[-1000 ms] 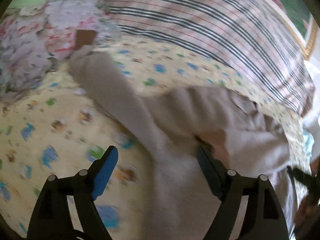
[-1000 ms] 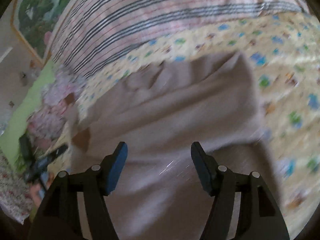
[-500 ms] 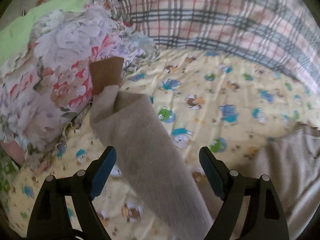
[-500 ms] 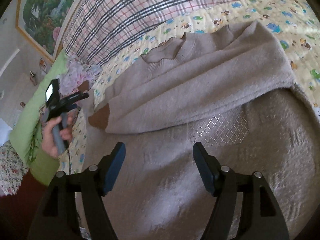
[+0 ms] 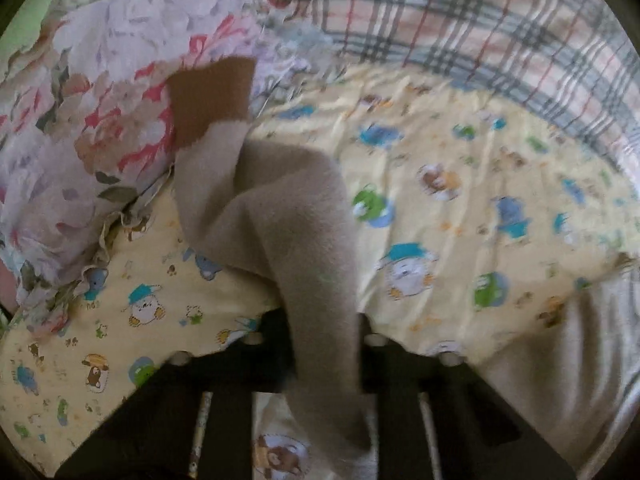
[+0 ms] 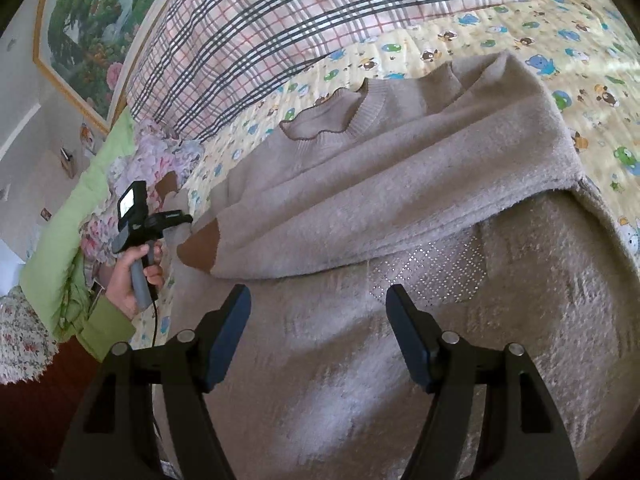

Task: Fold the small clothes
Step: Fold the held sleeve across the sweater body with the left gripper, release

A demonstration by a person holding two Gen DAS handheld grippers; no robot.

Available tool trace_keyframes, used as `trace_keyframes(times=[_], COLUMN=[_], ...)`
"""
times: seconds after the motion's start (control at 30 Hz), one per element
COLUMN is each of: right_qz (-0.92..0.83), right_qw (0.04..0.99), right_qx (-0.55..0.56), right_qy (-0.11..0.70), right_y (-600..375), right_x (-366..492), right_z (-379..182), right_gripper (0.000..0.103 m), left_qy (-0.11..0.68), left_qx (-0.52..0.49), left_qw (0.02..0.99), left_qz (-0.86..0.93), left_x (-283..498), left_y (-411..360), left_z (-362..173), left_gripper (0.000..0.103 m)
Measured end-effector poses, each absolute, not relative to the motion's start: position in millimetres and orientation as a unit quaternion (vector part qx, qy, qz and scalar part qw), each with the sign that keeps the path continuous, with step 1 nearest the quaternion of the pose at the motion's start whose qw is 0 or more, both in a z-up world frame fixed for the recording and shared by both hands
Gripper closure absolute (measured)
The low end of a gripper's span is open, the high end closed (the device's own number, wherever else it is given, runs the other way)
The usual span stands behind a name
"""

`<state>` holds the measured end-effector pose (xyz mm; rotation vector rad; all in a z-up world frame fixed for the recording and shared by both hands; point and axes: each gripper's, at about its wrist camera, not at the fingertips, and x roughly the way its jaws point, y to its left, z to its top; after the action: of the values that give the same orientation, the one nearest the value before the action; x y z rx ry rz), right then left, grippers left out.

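A beige knit sweater (image 6: 400,200) lies on the yellow cartoon-print bedsheet (image 6: 520,32), neck toward the plaid blanket. One sleeve is folded across the body, its brown cuff (image 6: 200,248) at the left. My left gripper (image 5: 320,332) is shut on the other sleeve (image 5: 288,208), whose brown cuff (image 5: 212,100) rests against a floral pillow. The left gripper also shows in the right wrist view (image 6: 176,216). My right gripper (image 6: 320,320) is open and empty above the sweater's lower body.
A pink plaid blanket (image 6: 280,20) lies along the far side of the bed. A floral pillow (image 5: 80,120) sits at the left, with a green cover (image 6: 60,240) beyond it. A framed painting (image 6: 92,12) hangs on the wall.
My left gripper moved left along the spread sleeve toward its cuff and closed on it. The right gripper stayed open over the sweater body.
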<state>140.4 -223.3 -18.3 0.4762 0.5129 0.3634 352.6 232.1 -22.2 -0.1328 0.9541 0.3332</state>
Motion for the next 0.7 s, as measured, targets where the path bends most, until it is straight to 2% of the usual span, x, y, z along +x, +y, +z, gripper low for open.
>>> trace_keyframes(times=[0.13,0.37,0.47,0.57,0.7], right_qz=[0.178,0.159,0.145,0.129,0.114], right_qw=[0.924,0.924,0.925,0.924,0.921], right_qx=[0.238,0.271,0.286,0.3,0.313], right_qy=[0.24,0.217,0.204,0.199,0.2], right_y=[-226,-246,-260,-275,-292], right_x=[136,123,115,108,102], right_z=[-16,-13,-12,-14,-17], right_gripper=[0.032,0.032,0.032,0.032,0.032], left_qy=[0.392,0.309,0.312,0.33,0.379], left_qx=[-0.082,-0.031,0.018,0.081,0.123], left_qw=[0.912,0.947,0.939,0.924,0.896], left_qz=[0.085,-0.084,-0.145,-0.175,-0.195], left_x=[328,276,263,249,244], left_y=[201,80,19,-39,-79], left_z=[25,101,97,69,20], left_gripper=[0.094,0.094,0.093,0.09,0.08])
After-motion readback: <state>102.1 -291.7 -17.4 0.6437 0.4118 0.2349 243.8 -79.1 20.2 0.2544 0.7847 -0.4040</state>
